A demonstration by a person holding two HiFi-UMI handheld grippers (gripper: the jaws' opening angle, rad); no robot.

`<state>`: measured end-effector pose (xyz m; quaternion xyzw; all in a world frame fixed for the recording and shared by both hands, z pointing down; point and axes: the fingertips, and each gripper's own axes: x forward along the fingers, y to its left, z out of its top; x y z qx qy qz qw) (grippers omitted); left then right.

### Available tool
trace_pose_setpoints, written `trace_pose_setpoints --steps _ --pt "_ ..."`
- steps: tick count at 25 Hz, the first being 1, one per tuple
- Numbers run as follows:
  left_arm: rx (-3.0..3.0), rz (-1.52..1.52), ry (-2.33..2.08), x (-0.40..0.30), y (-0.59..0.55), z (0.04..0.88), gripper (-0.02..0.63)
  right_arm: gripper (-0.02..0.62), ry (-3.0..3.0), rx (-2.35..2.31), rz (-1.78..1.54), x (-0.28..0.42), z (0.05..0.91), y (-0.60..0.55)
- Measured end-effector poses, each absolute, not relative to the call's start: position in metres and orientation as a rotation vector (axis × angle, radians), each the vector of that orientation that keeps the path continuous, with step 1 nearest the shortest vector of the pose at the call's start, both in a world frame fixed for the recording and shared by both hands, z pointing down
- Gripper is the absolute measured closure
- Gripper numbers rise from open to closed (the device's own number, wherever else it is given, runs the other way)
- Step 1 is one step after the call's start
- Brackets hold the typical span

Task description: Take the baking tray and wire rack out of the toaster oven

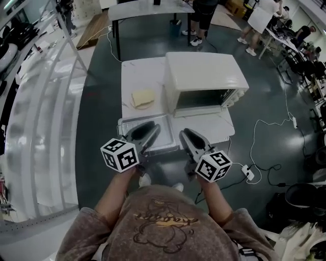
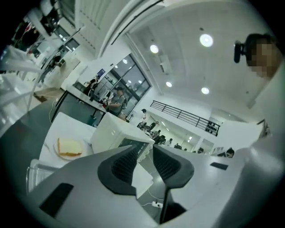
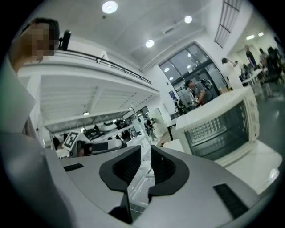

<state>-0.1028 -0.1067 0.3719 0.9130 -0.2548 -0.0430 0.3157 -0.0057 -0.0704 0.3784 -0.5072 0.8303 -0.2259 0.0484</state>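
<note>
A white toaster oven (image 1: pixel 204 76) stands on the white table (image 1: pixel 140 71), its glass door (image 1: pixel 201 99) facing me and upright. Behind that glass (image 3: pixel 220 127), the right gripper view shows a grid pattern. A metal baking tray (image 1: pixel 127 126) lies on the table's front left part, partly hidden by my left gripper (image 1: pixel 150 126), which hangs above it. My right gripper (image 1: pixel 186 134) is held above the table's front edge, before the oven. Both sets of jaws stand apart with nothing between them (image 2: pixel 144 153) (image 3: pixel 146 156). The left gripper view shows the oven (image 2: pixel 113 131) ahead.
A plate with a slice of bread (image 1: pixel 143 98) sits left of the oven. A power strip (image 1: pixel 248 172) and cables lie on the floor at the right. Another table (image 1: pixel 147 7) and several people are farther back. A railing runs along the left.
</note>
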Motion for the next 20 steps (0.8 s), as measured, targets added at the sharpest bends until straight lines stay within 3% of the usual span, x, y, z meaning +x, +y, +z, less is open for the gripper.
trace_pose_setpoints --steps 2,5,20 --pt "2.475 -0.064 -0.709 -0.103 -0.100 0.370 0.531 0.574 2.583 -1.617 -0.569 -0.005 0.372 -0.060" --pt "2.578 0.010 -0.749 -0.102 -0.089 0.375 0.600 0.595 2.581 -1.685 -0.456 0.003 0.368 -0.045" --pt "2.675 0.084 -0.836 -0.092 -0.083 0.437 0.603 0.595 2.509 -1.828 -0.443 0.042 0.422 -0.030"
